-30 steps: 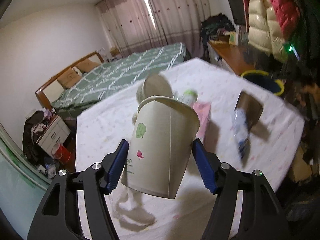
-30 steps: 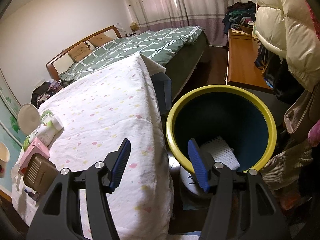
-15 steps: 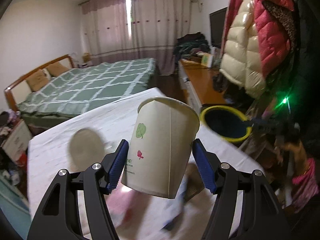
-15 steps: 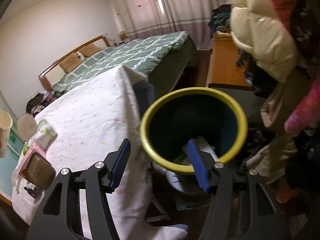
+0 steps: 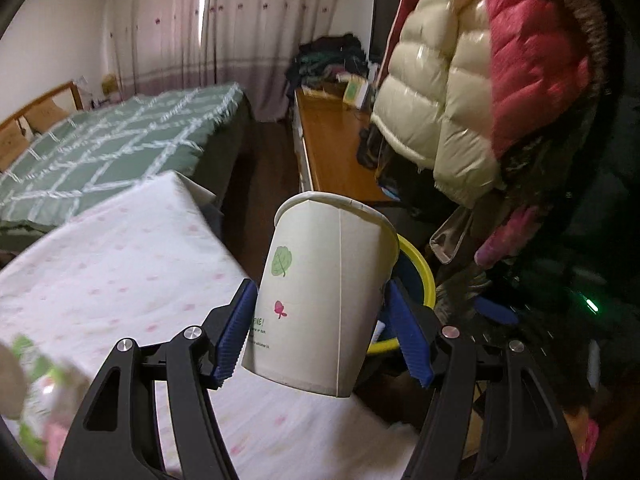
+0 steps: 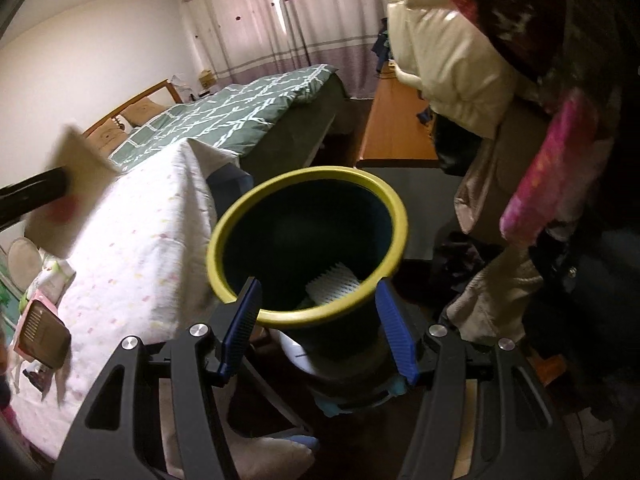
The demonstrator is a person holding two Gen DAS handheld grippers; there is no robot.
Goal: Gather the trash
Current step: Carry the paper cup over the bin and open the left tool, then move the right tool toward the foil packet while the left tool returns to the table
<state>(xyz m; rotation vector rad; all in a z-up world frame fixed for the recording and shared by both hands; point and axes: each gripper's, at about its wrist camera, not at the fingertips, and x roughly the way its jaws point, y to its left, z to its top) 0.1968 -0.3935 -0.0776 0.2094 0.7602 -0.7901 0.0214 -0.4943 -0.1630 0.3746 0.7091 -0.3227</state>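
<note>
1. The left gripper [image 5: 320, 334] grasps the paper cup [image 5: 320, 300] by its lower wall, mid-air just short of the yellow-rimmed bin [image 6: 308, 240].
2. The right gripper [image 6: 318, 326] is spread, empty, over the bin.
3. The cup looks light and crushable; a gentle mid-wall hold seems best.

My desk [image 6: 132, 240], under a dotted white cloth, carries a brown box [image 6: 42, 334], a pink packet [image 6: 34, 298] and a green-printed bottle [image 6: 58, 272] at its near corner.
</note>
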